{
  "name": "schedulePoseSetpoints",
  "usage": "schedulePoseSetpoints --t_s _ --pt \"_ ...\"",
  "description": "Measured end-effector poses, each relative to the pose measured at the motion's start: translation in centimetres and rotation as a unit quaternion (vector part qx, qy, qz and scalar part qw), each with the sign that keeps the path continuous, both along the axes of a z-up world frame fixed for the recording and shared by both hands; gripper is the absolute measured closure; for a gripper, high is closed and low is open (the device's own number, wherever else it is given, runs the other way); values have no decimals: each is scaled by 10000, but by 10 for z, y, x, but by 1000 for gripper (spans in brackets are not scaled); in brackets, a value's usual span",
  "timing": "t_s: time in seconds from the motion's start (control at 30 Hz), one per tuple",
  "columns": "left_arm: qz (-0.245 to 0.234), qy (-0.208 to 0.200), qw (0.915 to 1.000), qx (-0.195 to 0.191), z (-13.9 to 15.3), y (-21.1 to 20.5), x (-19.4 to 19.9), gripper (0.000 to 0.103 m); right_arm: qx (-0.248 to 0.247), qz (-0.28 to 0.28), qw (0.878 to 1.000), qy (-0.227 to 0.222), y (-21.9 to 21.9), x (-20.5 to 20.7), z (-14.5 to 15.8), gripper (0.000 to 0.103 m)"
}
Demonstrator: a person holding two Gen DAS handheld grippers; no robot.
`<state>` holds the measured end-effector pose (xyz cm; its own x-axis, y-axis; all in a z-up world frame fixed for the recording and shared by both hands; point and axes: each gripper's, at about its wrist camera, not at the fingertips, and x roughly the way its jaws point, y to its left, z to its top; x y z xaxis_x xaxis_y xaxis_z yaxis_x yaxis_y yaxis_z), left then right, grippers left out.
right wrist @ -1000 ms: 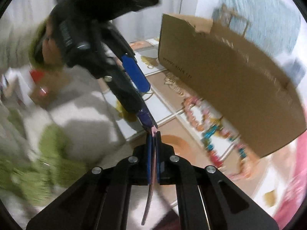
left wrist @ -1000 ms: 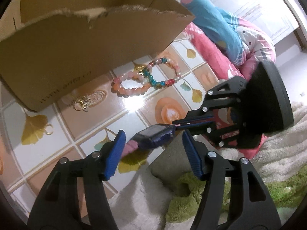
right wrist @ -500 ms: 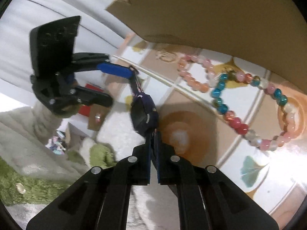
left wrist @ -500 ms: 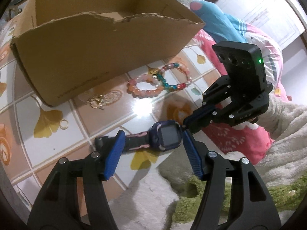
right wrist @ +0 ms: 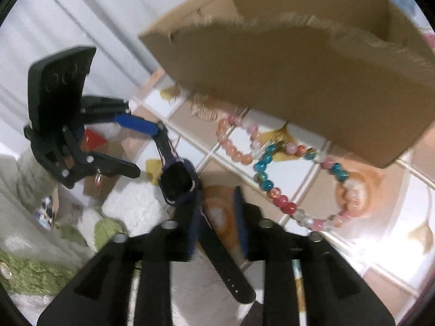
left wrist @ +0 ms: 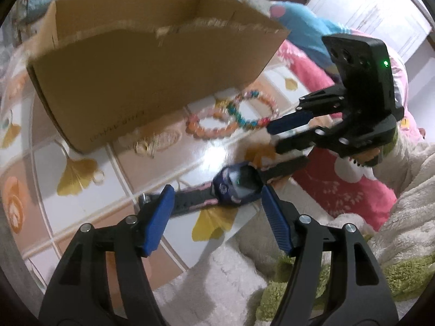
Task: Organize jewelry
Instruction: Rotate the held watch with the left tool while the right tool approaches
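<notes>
At the top of both views stands the cardboard box (left wrist: 152,81), open and blurred, with two bead bracelets (left wrist: 233,119) on the tiled table (left wrist: 40,168) just below its wall. Lower centre in the left view lies the watch (left wrist: 236,184), flat on the table, its strap running left between the spread fingers of the left gripper (left wrist: 217,217), which touch nothing. The right gripper (right wrist: 214,222), pressed together on the strap end half a second ago, has just been opening: its jaws now stand apart with the strap loose between them. I judge the watch released and not yet boxed. The right view alone shows the strap's free end trailing down past the jaws and small clutter at mid left; the left view alone shows the box's interior.
</notes>
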<state>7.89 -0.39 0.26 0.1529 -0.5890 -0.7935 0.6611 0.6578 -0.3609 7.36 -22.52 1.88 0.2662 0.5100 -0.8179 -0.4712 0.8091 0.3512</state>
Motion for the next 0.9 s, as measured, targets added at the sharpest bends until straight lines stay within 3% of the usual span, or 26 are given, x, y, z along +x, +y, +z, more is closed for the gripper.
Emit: schedulePoseSetpoints --t_s 0.07,0.2,0.3,0.43,0.9 --pt "24 -140 9999 -68 5 -2 2 40 86 -107 9998 -165 -3 -11 7 57" --pt "47 -124 9998 112 -5 -11 12 40 213 -303 9990 -232 -3 -38 10 56" --pt "34 35 9997 232 -16 -14 15 40 495 -545 9973 42 -3 -58 -2 56" --pt "109 248 9996 88 -21 -5 13 39 741 -922 9922 405 -1 -69 -24 56" --pt "250 323 9991 70 -20 6 -13 38 873 -1523 9837 392 -5 -58 -35 56"
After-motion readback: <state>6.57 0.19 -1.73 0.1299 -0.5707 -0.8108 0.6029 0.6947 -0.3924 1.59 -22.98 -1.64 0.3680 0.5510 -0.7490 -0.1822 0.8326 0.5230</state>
